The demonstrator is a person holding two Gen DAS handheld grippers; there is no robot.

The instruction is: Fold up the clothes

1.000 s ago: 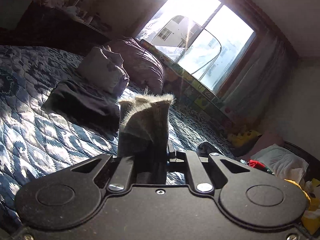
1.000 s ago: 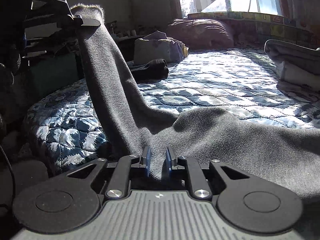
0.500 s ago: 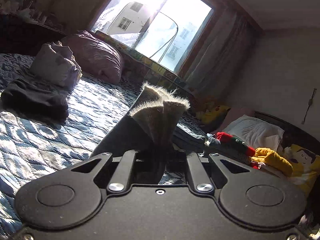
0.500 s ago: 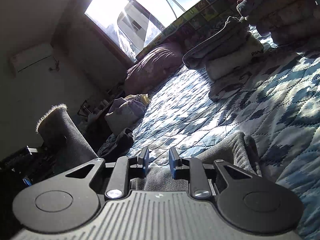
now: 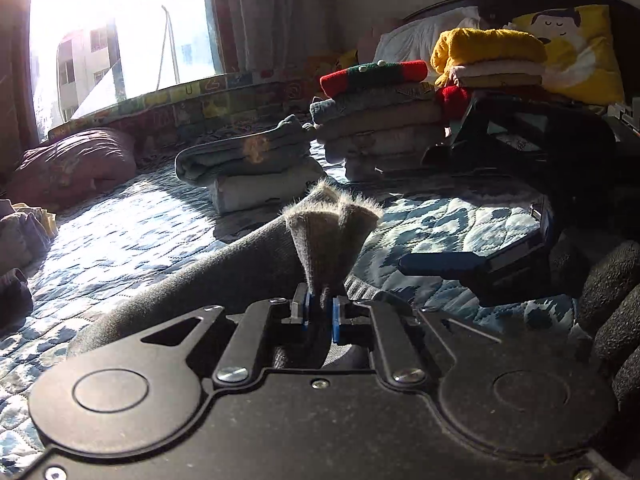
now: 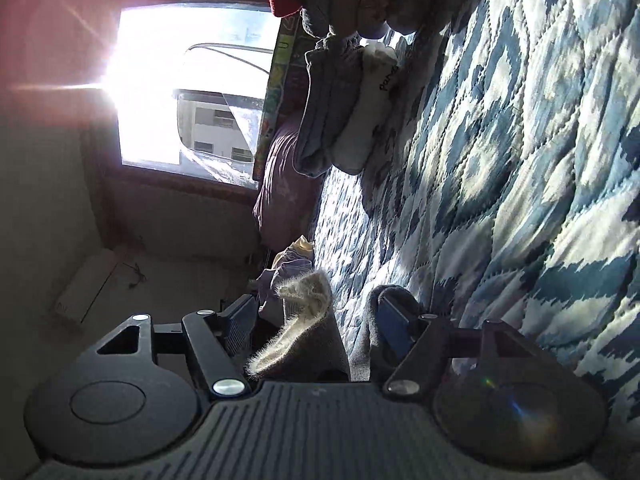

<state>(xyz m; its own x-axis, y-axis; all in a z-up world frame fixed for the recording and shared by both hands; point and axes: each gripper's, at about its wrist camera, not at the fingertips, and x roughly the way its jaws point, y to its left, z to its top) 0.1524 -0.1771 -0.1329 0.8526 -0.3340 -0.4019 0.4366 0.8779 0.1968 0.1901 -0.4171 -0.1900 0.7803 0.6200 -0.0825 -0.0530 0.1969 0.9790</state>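
The left gripper (image 5: pixel 319 309) pinches a bunched edge of the grey garment (image 5: pixel 224 264), which trails across the blue quilt (image 5: pixel 120 216). The right gripper (image 6: pixel 316 320) has its jaws spread wide, with fuzzy grey cloth lying loose between them. This looks mid-fold; next, that right one likely needs to grip. Beyond, 2 stacks of folded clothes (image 5: pixel 384 128) wait.

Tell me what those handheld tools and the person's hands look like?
Each tool is matte black plastic with two round discs, angled linkage bars and silver screws. The left tool has narrow fingers faced with blue pads. The right tool has a ribbed grey top and blue pads too. A dark, coarse-textured glove covers the hand beside the left one.
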